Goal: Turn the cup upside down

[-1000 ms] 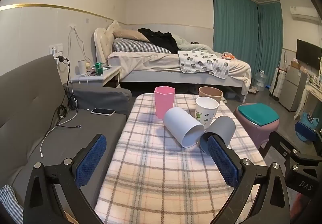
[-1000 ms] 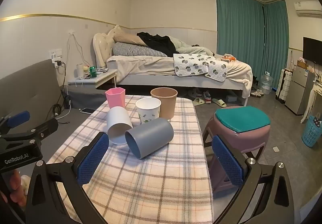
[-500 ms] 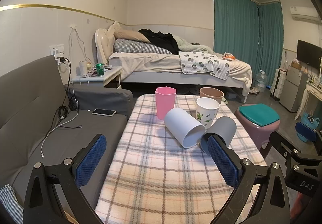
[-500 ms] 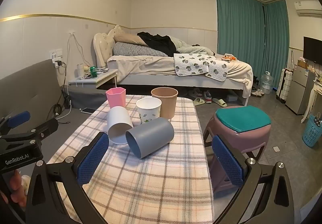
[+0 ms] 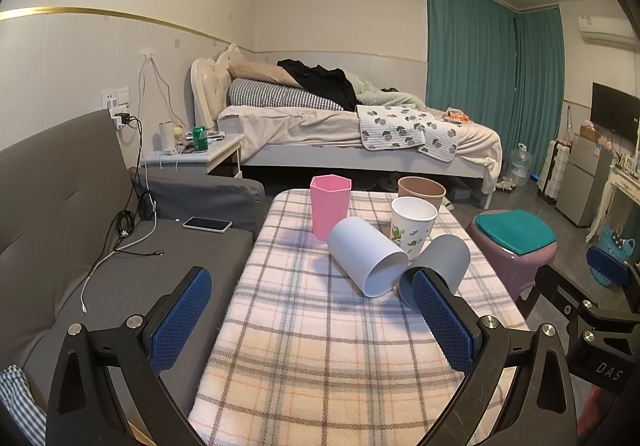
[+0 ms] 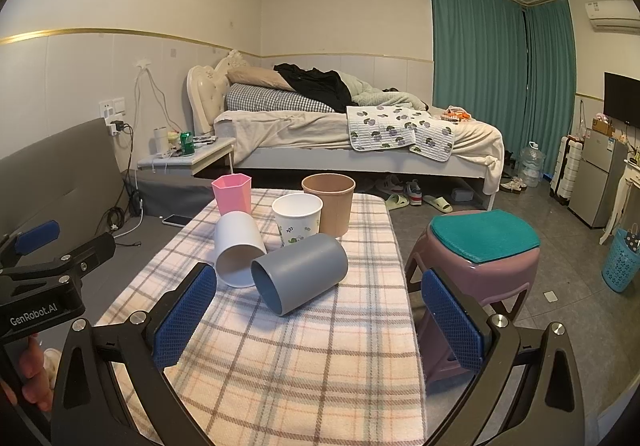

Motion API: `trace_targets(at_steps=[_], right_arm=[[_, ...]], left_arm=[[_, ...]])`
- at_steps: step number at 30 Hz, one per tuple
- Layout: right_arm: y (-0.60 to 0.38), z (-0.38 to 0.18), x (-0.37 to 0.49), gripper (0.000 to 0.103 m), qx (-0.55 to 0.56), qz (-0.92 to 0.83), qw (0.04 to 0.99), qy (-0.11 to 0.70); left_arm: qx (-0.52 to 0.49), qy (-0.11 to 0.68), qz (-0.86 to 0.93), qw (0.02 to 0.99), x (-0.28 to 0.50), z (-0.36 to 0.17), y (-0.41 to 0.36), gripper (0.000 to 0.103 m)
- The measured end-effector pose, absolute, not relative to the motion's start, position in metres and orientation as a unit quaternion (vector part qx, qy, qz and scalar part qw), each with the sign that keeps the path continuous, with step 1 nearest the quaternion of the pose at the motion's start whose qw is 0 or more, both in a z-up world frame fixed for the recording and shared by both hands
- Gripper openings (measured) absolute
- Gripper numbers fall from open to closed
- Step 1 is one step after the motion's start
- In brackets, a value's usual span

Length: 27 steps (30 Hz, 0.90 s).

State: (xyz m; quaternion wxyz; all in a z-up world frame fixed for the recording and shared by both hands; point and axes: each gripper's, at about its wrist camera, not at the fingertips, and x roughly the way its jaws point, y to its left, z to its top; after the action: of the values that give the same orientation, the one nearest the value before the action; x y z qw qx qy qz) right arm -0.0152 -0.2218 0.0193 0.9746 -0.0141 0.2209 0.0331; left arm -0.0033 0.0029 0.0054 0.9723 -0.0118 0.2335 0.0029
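Observation:
Several cups sit on a plaid-covered table. A white cup and a grey cup lie on their sides, mouths toward me. A pink hexagonal cup, a white leaf-print cup and a brown cup stand upright behind them. My left gripper is open and empty, short of the lying cups. My right gripper is open and empty, just short of the grey cup.
A grey sofa with a phone and cables runs along the table's left side. A pink stool with a teal cushion stands right of the table. A bed and a nightstand are behind.
Both grippers have crept slightly forward toward the cups. The cups have not moved and both grippers stay open.

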Motion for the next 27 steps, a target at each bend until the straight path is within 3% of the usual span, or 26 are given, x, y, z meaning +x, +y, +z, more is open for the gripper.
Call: trace_targets(at_steps=[27], right_arm=[[-0.212, 0.019, -0.016, 0.103, -0.012, 0.035, 0.974, 0.222]], left_arm=[[-0.013, 0.232, 0.003, 0.973, -0.004, 0.006, 0.003, 0.103]])
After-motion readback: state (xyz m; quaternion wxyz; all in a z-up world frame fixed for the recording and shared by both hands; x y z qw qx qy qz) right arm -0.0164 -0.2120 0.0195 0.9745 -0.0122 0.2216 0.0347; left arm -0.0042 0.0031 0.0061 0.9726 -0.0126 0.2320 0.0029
